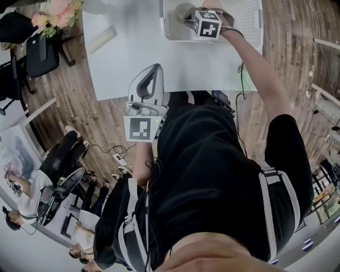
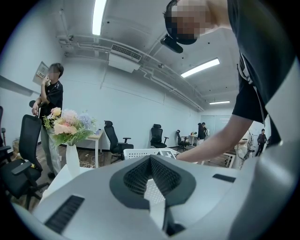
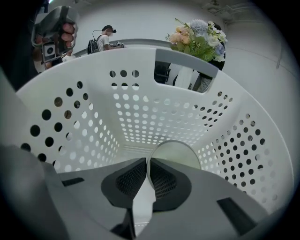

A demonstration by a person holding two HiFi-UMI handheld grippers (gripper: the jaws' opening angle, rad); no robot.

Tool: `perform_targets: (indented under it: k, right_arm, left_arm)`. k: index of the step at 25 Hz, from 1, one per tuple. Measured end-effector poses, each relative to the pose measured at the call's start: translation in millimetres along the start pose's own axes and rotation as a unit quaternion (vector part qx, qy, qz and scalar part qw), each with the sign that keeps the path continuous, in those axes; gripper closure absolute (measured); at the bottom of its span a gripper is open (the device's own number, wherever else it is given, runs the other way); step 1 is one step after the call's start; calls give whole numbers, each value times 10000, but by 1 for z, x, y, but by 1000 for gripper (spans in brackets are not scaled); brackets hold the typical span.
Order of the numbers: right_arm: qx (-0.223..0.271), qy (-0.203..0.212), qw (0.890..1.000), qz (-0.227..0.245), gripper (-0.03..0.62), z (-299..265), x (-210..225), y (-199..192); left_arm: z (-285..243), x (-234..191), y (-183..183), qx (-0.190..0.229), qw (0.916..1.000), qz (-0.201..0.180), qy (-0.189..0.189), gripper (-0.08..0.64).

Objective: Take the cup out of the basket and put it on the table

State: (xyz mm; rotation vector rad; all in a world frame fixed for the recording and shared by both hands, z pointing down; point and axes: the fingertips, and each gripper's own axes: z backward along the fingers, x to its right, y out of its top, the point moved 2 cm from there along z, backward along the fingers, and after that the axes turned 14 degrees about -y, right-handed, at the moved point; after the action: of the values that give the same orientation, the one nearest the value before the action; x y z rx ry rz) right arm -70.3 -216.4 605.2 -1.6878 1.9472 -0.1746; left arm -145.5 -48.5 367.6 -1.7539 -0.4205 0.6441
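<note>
Print we see: square black-and-white markers on the cubes of the left gripper [image 1: 156,68] and right gripper [image 3: 146,169]. The papers [image 1: 13,159] at far lower left are too small for us to read.

Hard to make out: a pale cylinder [image 1: 101,39] lies on the table [image 1: 133,64] near the flowers [image 1: 55,14], and we can't tell what it is. The basket [image 3: 140,103] is cut off by the head view's top edge.

Left gripper: over the table's near edge, pads pressed together at the tips, nothing between them.

Right gripper: down inside the basket, pinching the cup [image 3: 177,153] by its thin rim, one pad inside, one outside. The cup sits low in the basket; we can't tell if it's off the floor.
</note>
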Motion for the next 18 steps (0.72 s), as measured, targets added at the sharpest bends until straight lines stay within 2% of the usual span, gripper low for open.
perform_targets:
  k: [18]
  right_arm:
    - [288,-600,9978,26,549,92,34,47]
  left_arm:
    - [5,20,13,314,9993,-133,-156,540]
